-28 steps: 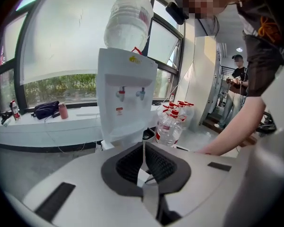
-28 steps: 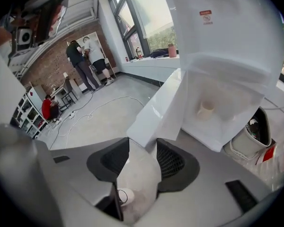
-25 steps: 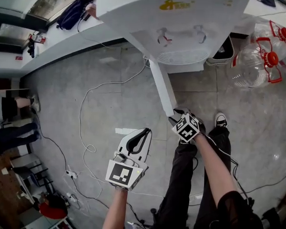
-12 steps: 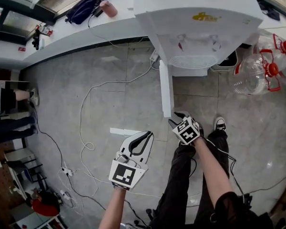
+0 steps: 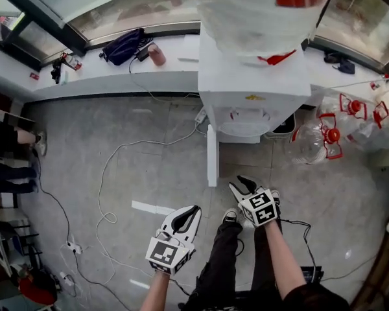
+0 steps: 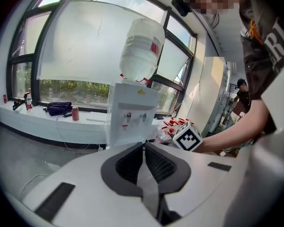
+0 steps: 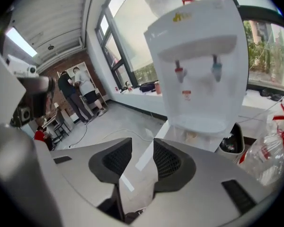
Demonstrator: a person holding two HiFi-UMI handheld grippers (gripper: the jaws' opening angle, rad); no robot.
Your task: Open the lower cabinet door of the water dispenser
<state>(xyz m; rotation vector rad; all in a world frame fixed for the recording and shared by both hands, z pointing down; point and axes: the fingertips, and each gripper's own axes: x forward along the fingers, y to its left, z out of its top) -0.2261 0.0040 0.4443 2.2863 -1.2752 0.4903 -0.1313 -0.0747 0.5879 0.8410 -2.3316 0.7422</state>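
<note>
The white water dispenser (image 5: 253, 76) stands against the window sill with a bottle on top. Its lower cabinet door (image 5: 212, 155) is swung open toward me and shows edge-on. My right gripper (image 5: 240, 184) hangs just right of the door's free end, apart from it. In the right gripper view, the right gripper (image 7: 142, 138) is closing with a gap between its pads and nothing in it; beyond it are the dispenser (image 7: 199, 65) and the door (image 7: 163, 126). My left gripper (image 5: 196, 208) hangs lower left, shut and empty. The left gripper view shows the left gripper (image 6: 144, 145) aimed toward the dispenser (image 6: 130, 112).
Empty water bottles with red handles (image 5: 330, 135) lie right of the dispenser. A black bin (image 5: 286, 124) sits beside it. A white cable (image 5: 110, 173) loops across the floor at left. A bag (image 5: 123, 44) lies on the sill. My legs and shoes (image 5: 230, 216) are below.
Both grippers have risen and drawn back from the dispenser. The right gripper has left the door's free end and its jaws have narrowed. The door stays open.
</note>
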